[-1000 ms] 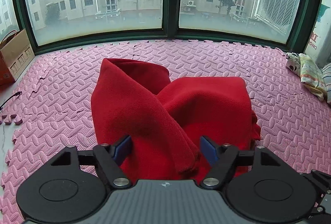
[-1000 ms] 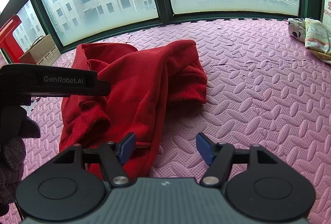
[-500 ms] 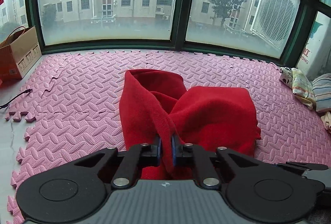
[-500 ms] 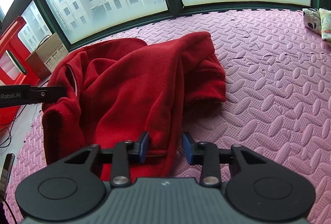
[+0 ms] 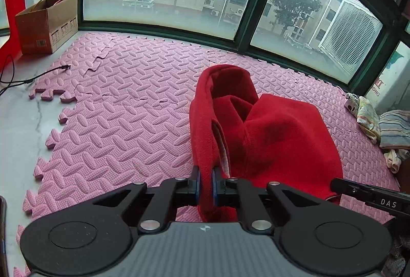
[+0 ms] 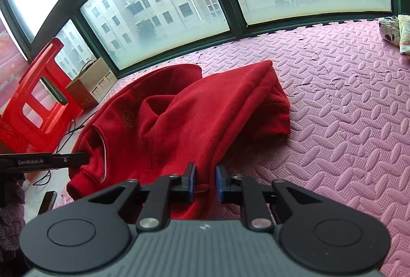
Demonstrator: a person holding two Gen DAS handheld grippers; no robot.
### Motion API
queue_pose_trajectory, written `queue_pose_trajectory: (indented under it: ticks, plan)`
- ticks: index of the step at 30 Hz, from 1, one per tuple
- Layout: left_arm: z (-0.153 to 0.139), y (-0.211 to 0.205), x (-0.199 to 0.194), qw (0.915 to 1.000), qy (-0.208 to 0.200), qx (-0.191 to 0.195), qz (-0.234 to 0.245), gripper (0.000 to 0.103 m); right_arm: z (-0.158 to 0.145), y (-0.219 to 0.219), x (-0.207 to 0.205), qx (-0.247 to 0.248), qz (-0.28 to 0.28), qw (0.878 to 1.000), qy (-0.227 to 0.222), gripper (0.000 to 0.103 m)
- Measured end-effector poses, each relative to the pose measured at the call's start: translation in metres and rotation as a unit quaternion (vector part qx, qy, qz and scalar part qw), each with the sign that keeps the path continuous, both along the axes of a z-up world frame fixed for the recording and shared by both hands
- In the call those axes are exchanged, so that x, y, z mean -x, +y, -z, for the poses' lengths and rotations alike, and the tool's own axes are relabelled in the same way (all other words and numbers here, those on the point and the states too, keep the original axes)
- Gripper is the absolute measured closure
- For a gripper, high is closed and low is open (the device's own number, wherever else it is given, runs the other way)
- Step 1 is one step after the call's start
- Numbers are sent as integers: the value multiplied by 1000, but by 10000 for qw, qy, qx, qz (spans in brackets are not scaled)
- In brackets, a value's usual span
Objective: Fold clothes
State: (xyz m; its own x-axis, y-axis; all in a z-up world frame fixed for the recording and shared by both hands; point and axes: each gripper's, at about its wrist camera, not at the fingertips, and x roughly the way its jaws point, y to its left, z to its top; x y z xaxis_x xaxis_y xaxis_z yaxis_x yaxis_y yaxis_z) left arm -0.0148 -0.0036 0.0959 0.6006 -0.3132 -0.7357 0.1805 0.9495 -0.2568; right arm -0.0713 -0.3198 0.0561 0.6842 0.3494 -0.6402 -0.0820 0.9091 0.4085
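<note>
Pink foam mat (image 5: 123, 123) below windows; left gripper (image 5: 205, 183) clenched on red garment (image 5: 282, 133), right gripper (image 6: 205, 181) closing, apparently gripping its hem.

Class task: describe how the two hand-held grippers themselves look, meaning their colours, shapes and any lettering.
Both match: the left gripper and right gripper each have a ribbed grey body, two black round discs, black linkage arms with silver pivot pins, and blue pads. Seen from the right wrist view, the left one's side reads "GenRobot.AI"; the right one's reads "DAS".
</note>
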Motion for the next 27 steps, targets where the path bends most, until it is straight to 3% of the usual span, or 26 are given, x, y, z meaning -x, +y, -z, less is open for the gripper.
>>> queue_pose_trajectory:
  ticks: [6,14,20,23,27]
  plan:
    - [5,20,43,9987,329,323,221,94,-22,4,47,-6,-484,9988,-65,89]
    - [28,49,102,9923,1073,521,335,94,-21,3,118,27,-893,9946,526,89]
    - [27,59,109,9920,1174,293,369,89,-14,2,138,281,-1079,9904,816,83]
    - [14,60,112,9948,902,113,462,82,-21,-6,138,436,-1024,9908,773,78]
    - [-3,60,109,9974,544,-79,476,57,-38,-25,128,636,-723,9939,530,73]
